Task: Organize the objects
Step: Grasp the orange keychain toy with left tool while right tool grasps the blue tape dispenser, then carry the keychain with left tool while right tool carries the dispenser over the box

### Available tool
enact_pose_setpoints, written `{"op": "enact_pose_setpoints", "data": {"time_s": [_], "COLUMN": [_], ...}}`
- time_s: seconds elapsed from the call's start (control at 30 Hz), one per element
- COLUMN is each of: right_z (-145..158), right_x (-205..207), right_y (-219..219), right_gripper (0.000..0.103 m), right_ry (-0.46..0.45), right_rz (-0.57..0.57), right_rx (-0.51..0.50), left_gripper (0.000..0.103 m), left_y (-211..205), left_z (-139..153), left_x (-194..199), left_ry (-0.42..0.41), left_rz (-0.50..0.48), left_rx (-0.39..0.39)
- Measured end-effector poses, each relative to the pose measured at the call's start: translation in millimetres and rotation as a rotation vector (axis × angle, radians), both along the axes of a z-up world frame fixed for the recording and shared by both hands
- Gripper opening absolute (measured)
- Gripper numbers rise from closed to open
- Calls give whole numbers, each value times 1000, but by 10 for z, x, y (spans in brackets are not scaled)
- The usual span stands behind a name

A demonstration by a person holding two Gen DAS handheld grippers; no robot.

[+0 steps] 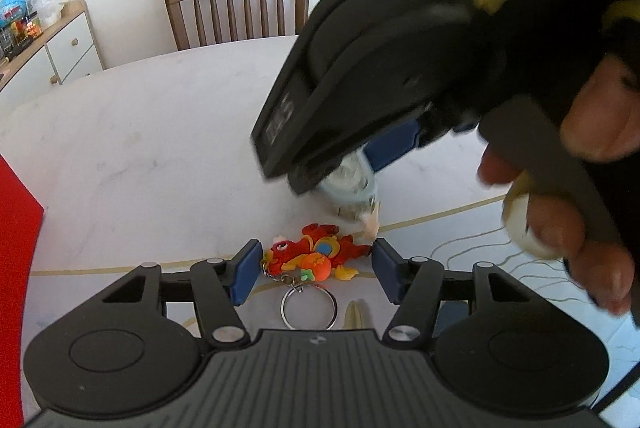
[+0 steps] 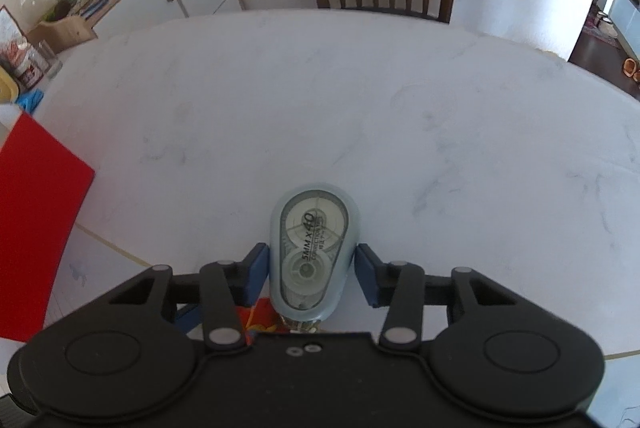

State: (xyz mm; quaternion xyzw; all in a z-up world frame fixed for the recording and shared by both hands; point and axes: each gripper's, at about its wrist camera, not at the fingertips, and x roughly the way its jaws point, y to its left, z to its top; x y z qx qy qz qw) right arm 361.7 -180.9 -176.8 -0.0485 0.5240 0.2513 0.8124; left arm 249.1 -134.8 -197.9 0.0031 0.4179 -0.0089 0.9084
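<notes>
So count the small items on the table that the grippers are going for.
2. A red dragon keychain lies between the left gripper pads; a blue correction tape sits between the right gripper pads, just beyond the keychain. The grippers may hide more.

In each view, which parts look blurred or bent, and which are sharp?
Left wrist view: the right tool and hand up close are blurred; the red keychain is sharp. Right wrist view: the correction tape label is readable; the table edge curves from fisheye distortion.

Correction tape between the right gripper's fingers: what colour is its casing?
Pale blue-grey correction tape, clear window; right wrist view.
</notes>
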Motion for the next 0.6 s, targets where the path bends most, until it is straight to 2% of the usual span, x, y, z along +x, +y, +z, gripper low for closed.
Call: {"op": "enact_pose_setpoints", "data": {"time_s": [0.23,0.6], "right_z": [190,325], "right_x": [-25,-447], "right_y": [-229,-472], "right_gripper": [45,45], "right_ry": [-21,-18], "right_rz": [-28,-5], "right_rx": [40,48], "left_gripper": [60,60], "left_y": [56,383], "left_z": [92,191], "left_x": [-141,-389], "left_ry": [-2,-17], "left_rz": [10,41], "left_rx": [-36,-64]}}
